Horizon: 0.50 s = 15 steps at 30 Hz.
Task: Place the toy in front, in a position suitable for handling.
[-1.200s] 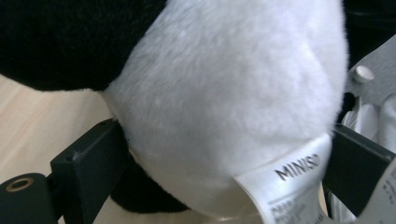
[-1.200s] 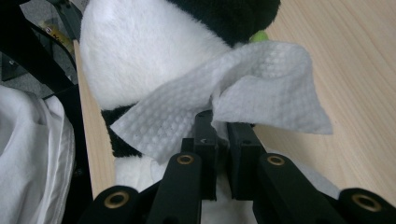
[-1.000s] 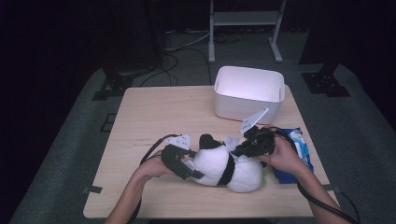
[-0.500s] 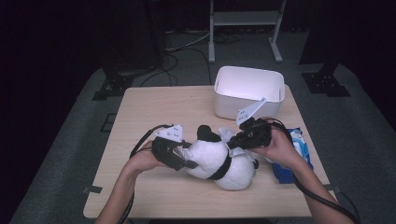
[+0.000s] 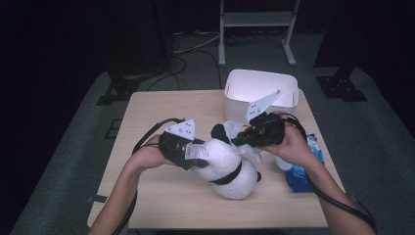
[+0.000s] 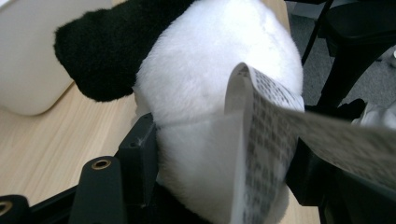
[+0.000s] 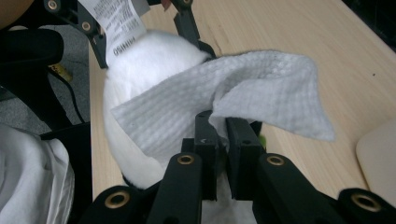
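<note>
Now your hands sit higher on the table (image 5: 147, 112) than a second ago: the panda (image 5: 222, 164) has come up with them, away from the near edge and toward the bin (image 5: 288, 90). It lies between your two grippers, near the table's middle, head end toward the bin.

Your left gripper (image 5: 182, 149) has its jaws spread around the panda's white body, one on each side, pressing the plush (the printed tag (image 6: 261, 140) flops across the gripper view). Your right gripper (image 5: 247, 139) has also moved in, from beside the blue pack (image 5: 306, 169) to just over the panda's head end. Its jaws are pinched together on a white wipe (image 7: 243, 100), which drapes against the panda's fur.

Count: one panda, one wipe, one tag, one white bin at the far right of the table, one blue pack just beside your right wrist, two grippers, two hands.
</note>
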### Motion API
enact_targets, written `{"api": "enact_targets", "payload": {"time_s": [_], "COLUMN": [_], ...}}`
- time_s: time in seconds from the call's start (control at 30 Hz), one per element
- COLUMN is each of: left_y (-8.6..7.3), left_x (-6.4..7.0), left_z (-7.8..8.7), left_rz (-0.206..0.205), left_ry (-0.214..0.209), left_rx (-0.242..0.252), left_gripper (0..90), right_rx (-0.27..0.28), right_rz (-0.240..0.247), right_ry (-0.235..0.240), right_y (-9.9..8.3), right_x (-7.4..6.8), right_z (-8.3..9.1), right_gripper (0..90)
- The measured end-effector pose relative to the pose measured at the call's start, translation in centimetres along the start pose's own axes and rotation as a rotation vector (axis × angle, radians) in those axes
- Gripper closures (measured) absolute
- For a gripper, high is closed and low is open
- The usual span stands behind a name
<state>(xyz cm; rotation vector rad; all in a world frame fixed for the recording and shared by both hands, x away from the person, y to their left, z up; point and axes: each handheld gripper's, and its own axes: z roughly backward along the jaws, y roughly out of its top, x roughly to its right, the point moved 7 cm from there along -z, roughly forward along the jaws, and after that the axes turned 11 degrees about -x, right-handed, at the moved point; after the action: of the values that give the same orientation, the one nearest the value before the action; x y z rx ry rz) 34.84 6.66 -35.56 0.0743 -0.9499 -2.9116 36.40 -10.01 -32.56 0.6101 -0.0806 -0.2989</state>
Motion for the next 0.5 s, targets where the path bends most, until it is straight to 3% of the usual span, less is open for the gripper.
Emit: {"api": "enact_targets", "payload": {"time_s": [0.3,0.5], "left_y": [2.0,2.3], "left_x": [0.2,0.1], "left_z": [-1.3,-1.8], "left_rz": [-0.038,-0.031], "left_ry": [-0.008,-0.018], "left_rx": [-0.03,-0.02], "left_gripper": [37.0,32.7], "right_rx": [-0.013,-0.047], "right_rz": [0.048,0.035], "right_ry": [0.012,0.02], "right_y": [1.6,1.0], "right_x": [-0.7,-0.7], "right_z": [0.0,-0.4], "right_gripper": [83.0,83.4]}}
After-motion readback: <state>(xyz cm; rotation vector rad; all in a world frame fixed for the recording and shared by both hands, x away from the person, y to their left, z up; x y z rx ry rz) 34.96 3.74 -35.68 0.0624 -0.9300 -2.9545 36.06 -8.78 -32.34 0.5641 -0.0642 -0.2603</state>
